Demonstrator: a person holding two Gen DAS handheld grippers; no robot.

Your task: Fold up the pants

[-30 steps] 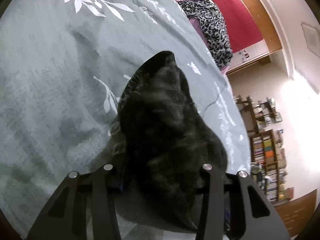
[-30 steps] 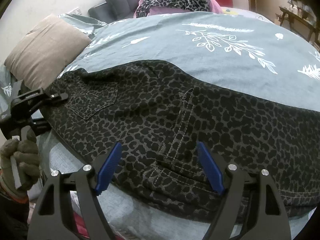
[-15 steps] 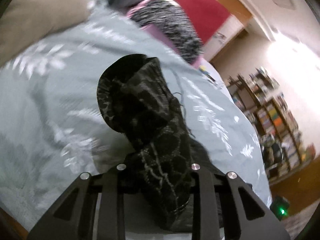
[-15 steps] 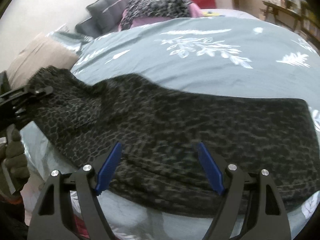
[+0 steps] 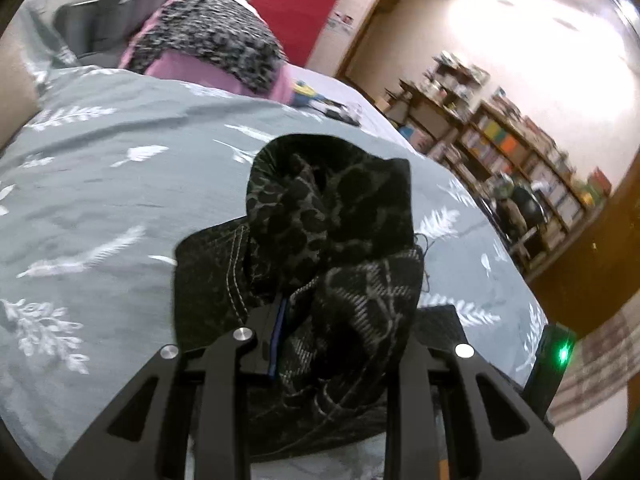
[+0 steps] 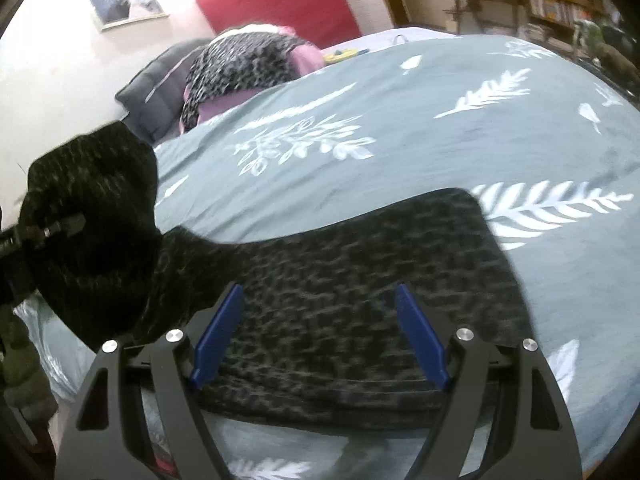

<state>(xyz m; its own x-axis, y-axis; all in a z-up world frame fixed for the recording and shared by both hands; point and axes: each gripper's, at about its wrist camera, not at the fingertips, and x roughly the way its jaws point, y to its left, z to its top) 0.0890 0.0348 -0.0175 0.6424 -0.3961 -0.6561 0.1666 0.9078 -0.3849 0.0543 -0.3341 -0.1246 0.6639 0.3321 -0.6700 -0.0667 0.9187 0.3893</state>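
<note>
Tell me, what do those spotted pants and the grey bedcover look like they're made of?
Pants: probably denim-like cotton, matte, judging by pale topstitched seams and a woven, frayed underside. Bedcover: soft, thin woven fabric, likely cotton, matte with printed white leaves and light wrinkles.

You see a grey leaf-print bedcover (image 6: 400, 128) filling the foreground. Far left: a red panel (image 6: 276, 4) and a framed picture (image 6: 124, 4) on a pale wall. Far right: brightly lit wooden bookshelves (image 5: 520, 152).
</note>
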